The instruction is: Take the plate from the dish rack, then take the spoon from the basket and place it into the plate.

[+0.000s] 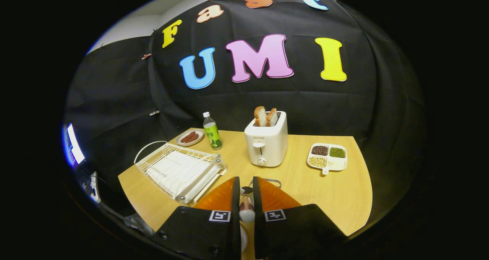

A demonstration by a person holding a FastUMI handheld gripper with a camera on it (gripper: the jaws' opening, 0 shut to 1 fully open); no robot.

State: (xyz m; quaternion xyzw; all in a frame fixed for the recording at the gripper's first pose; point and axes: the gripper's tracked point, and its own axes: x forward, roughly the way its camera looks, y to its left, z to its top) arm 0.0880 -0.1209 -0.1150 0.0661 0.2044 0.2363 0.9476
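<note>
Gripper (244, 199) is hovering level over the table (328, 191), fingers nearly closed and pinching the spoon (246, 206) upright between them. Dish rack (179, 170) is sitting just ahead to the left, toaster (266, 141) beyond.

- Spoon (246, 206) mostly hidden between the closed-in fingers of the gripper (244, 193); bowl and handle end barely visible, contact on both sides unclear.
- Wire piece (272, 182), possibly the basket rim, mostly hidden beyond the fingers.
- Screen (72, 144) cut off beside the dish rack (179, 168).

toaster (266, 145) with bread, green bottle (212, 131), sausage plate (190, 137), divided bean tray (327, 158) on table (336, 199).
</note>
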